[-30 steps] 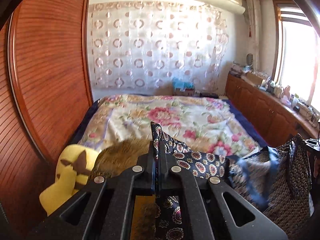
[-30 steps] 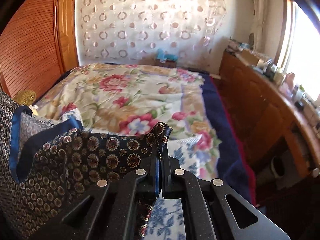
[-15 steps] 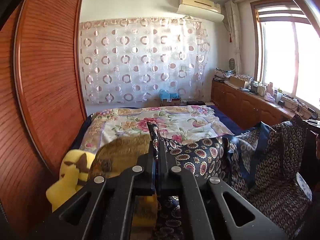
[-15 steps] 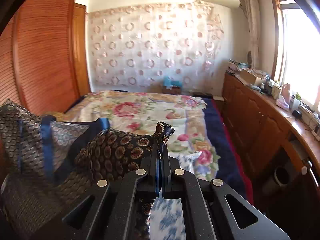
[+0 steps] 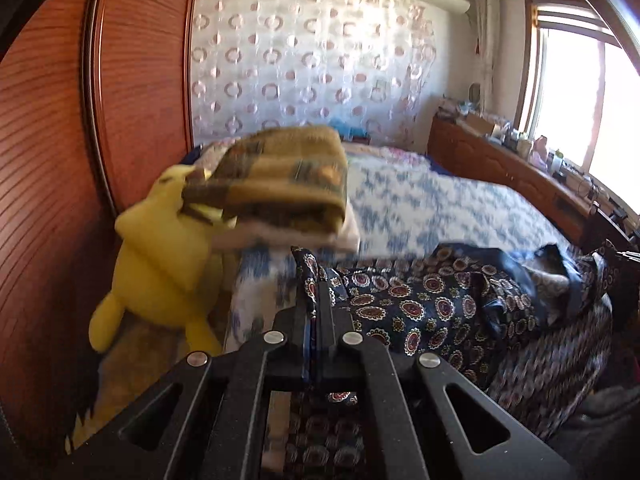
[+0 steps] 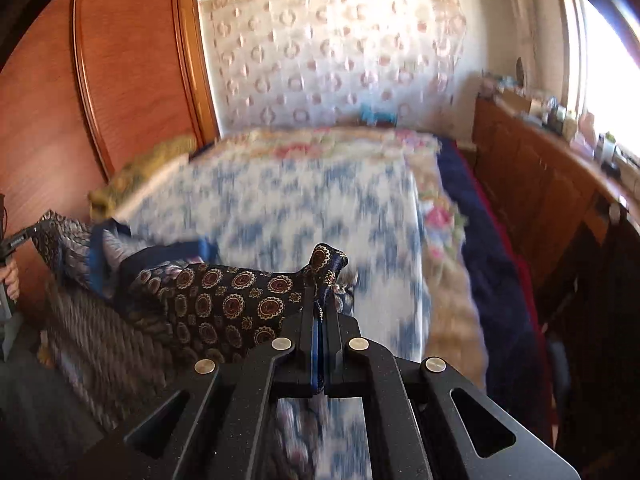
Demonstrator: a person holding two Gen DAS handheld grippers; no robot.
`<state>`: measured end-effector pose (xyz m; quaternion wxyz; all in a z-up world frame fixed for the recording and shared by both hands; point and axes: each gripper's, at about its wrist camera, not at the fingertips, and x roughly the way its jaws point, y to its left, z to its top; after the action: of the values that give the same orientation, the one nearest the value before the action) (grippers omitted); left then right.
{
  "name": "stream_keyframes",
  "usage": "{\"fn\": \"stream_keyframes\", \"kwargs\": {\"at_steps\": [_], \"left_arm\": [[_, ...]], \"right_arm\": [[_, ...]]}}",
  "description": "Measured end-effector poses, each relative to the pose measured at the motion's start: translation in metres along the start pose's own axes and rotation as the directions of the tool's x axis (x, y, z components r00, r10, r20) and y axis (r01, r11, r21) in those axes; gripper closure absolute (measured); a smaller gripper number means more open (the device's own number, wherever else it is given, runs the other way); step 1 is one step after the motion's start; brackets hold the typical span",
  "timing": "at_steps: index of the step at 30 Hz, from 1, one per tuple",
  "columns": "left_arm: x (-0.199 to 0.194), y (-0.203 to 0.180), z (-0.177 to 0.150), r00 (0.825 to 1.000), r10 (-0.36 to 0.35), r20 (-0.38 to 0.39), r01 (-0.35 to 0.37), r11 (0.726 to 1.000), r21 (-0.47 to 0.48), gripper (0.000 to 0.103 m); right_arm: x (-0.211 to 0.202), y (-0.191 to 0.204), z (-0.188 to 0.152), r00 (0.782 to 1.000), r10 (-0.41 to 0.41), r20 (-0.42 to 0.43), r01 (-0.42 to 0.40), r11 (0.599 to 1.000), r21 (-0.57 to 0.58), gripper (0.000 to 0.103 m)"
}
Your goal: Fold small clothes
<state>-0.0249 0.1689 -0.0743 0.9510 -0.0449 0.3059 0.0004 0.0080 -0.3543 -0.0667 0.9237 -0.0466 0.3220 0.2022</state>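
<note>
I see my left gripper [image 5: 319,280] clamped on one corner of the dark medallion-print garment [image 5: 420,308], my right gripper [image 6: 320,300] clamped on another. The garment hangs stretched between them above the blue-and-white bedspread [image 6: 288,200], near a yellow plush toy [image 5: 160,256].
</note>
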Motion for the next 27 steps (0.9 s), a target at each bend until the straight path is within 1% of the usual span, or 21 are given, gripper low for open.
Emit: {"fn": "stream_keyframes", "kwargs": {"at_steps": [1,3,5,8,10,11,12,13,16,17,18,19,20,21,24,27], "left_arm": [[0.002,0.000,-0.007,1.000,0.003,-0.016,-0.003,1.000,0.002,0.101],[0.007,0.000,-0.017,0.999,0.000,-0.047,0.000,1.000,0.000,0.101],[0.008,-0.003,-0.022,0.998,0.000,-0.058,0.001,1.000,0.008,0.100],[0.007,-0.004,-0.024,0.998,-0.019,-0.060,0.020,0.999,0.029,0.100],[0.004,-0.003,-0.022,0.998,-0.027,-0.053,0.030,0.999,0.041,0.090],[0.001,-0.004,-0.020,0.998,-0.038,-0.045,0.040,0.998,0.044,0.080],[-0.005,-0.005,-0.017,0.998,-0.047,-0.030,0.048,0.998,0.050,0.070],[-0.009,-0.004,-0.016,0.999,-0.048,-0.017,0.049,0.997,0.056,0.065],[-0.022,-0.006,-0.011,0.998,-0.062,0.016,0.061,0.996,0.062,0.061],[-0.024,-0.007,-0.008,0.998,-0.062,0.027,0.060,0.996,0.061,0.057],[-0.027,-0.007,-0.006,0.997,-0.066,0.038,0.064,0.996,0.056,0.046],[-0.029,-0.007,-0.002,0.996,-0.075,0.046,0.073,0.996,0.051,0.039],[-0.032,-0.007,0.000,0.995,-0.084,0.058,0.082,0.996,0.048,0.027],[-0.031,-0.008,0.003,0.994,-0.088,0.064,0.085,0.995,0.048,0.024],[-0.027,-0.010,0.010,0.995,-0.081,0.065,0.078,0.995,0.056,0.024],[-0.017,-0.012,0.018,0.997,-0.056,0.052,0.053,0.997,0.058,0.024]], "right_arm": [[0.000,-0.001,-0.009,1.000,-0.003,-0.018,0.003,1.000,0.008,0.102],[0.002,-0.003,-0.025,0.998,0.019,-0.059,-0.017,1.000,0.024,0.102],[0.011,-0.007,-0.027,0.997,0.008,-0.082,-0.007,1.000,0.016,0.102],[0.016,-0.001,-0.026,0.995,0.008,-0.099,-0.008,1.000,-0.001,0.102],[0.025,-0.002,-0.010,0.996,0.005,-0.093,-0.007,1.000,-0.013,0.102],[0.029,-0.003,-0.003,0.996,0.005,-0.091,-0.007,1.000,-0.018,0.102],[0.025,-0.003,0.002,0.996,0.001,-0.086,-0.003,1.000,-0.028,0.100],[0.024,-0.001,0.008,0.997,-0.003,-0.078,0.000,0.999,-0.040,0.100],[0.009,0.002,0.019,0.999,-0.001,-0.051,-0.002,0.998,-0.066,0.098],[0.008,0.003,0.022,0.999,-0.005,-0.041,0.002,0.997,-0.074,0.092],[0.002,0.004,0.024,0.999,-0.009,-0.032,0.006,0.997,-0.079,0.082],[-0.003,0.005,0.027,1.000,-0.010,-0.023,0.008,0.997,-0.082,0.076],[-0.009,0.006,0.028,1.000,-0.009,-0.012,0.008,0.996,-0.084,0.066],[-0.011,0.006,0.027,1.000,-0.005,0.001,0.005,0.996,-0.084,0.061],[-0.015,0.006,0.032,1.000,-0.004,0.026,0.006,0.996,-0.087,0.058],[-0.002,0.007,0.037,1.000,-0.015,0.020,0.017,0.996,-0.091,0.055]]}}
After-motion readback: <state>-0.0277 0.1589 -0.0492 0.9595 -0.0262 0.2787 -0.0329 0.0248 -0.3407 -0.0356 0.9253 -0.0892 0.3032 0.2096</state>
